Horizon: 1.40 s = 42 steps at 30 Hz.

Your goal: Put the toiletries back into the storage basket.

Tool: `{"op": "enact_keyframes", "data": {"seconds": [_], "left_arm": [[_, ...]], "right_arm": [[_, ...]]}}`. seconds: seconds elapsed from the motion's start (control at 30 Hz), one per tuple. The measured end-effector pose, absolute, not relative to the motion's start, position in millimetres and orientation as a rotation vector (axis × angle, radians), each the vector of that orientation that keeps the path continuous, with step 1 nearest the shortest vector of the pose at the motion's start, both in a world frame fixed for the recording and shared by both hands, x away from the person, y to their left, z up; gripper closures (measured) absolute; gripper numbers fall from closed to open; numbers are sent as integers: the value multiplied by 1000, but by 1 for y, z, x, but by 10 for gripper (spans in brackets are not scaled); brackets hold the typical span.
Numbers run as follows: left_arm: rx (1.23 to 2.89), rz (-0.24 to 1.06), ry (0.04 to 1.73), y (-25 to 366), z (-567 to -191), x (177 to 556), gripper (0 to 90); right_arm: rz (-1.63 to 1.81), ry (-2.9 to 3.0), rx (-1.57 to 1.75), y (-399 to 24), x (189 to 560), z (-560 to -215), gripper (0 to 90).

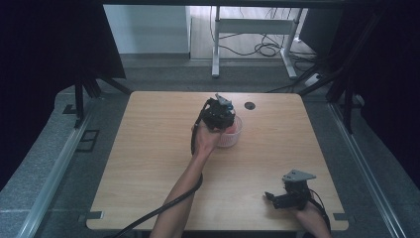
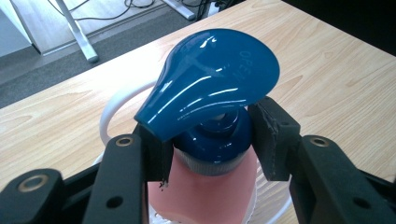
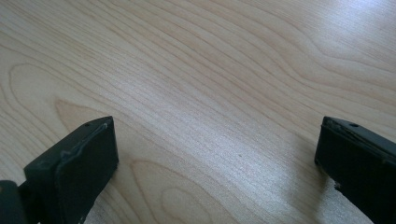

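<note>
Wooden table (image 1: 148, 163) is seen with a white bowl (image 2: 112, 109) on it. A pink bottle's blue cap (image 2: 215, 140) is clamped by the left gripper (image 2: 210, 144) over the bowl; the right gripper (image 3: 217, 163) is held wide open and empty near the table edge

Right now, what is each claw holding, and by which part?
The left claw grips the pink bottle by its blue cap, below the flip lid. The right claw holds nothing.

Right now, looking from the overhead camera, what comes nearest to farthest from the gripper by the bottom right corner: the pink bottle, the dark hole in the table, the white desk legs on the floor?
From the right gripper:
1. Pink bottle, mid-table, up and to the left, in a clear bowl.
2. Dark hole, near the table's far edge.
3. White desk legs, on the floor beyond the table.
</note>
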<state>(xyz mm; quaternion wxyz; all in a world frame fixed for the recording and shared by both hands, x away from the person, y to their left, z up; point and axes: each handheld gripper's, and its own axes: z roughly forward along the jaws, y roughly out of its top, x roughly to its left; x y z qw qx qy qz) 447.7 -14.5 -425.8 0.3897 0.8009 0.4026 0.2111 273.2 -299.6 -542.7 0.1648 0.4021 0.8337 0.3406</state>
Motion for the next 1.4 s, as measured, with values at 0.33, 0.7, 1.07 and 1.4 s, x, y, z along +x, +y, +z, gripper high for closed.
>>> {"op": "enact_keyframes", "data": {"seconds": [0.33, 0.7, 1.07, 1.4], "left_arm": [[2046, 543, 1033, -17, -435, 448, 530], [2031, 516, 1053, -12, -438, 450, 523], [2045, 482, 1078, -8, -441, 453, 493], [2023, 500, 1083, -6, -439, 452, 340]], "right_arm": [[971, 2377, 1148, -299, 273, -543, 0], [972, 2378, 1147, -299, 273, -543, 0], [971, 2378, 1148, -299, 273, -543, 0], [972, 2378, 1148, -299, 273, -543, 0]]}}
